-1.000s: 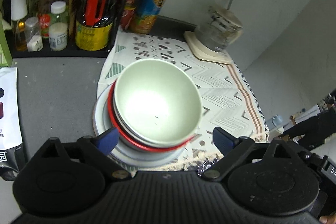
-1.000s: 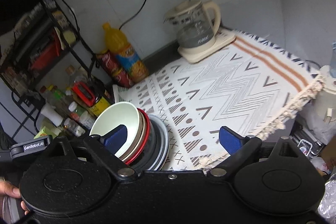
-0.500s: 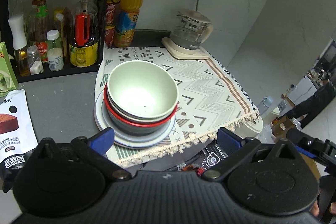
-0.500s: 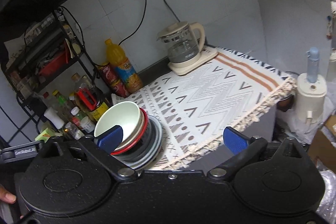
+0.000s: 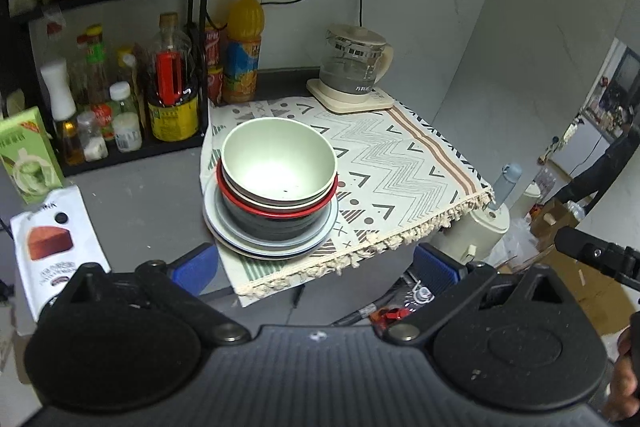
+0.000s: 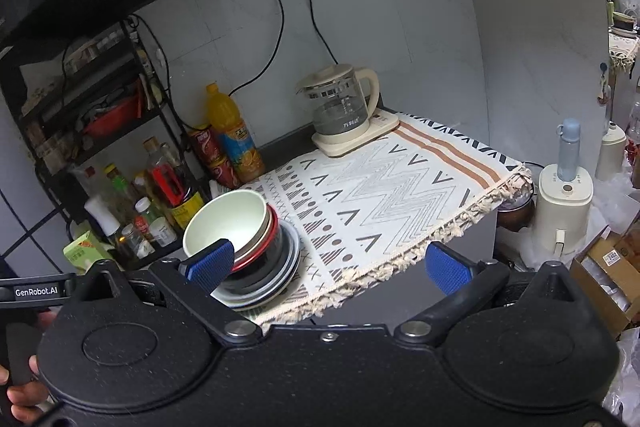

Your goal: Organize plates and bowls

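Pulled both wide, empty claws, left claw point(image 5: 314, 269) and right claw point(image 6: 330, 265), back from stacked bowls point(image 5: 279, 169); looks done.

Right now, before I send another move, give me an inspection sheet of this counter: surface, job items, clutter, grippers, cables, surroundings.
Surface: patterned cloth over a grey counter, fringe hanging off the near edge.
Job's things: one stack, pale green bowl on top, red-rimmed bowl and dark bowl under it, plates at the bottom.
Clutter: glass kettle at the back, orange drink bottle, sauce bottles on the rack, snack pouch.
Grippers: left gripper and right gripper both open, empty, short of the stack.
Cables: two black cords plugged into the wall.
Surroundings: cartons and a white appliance beside the counter.
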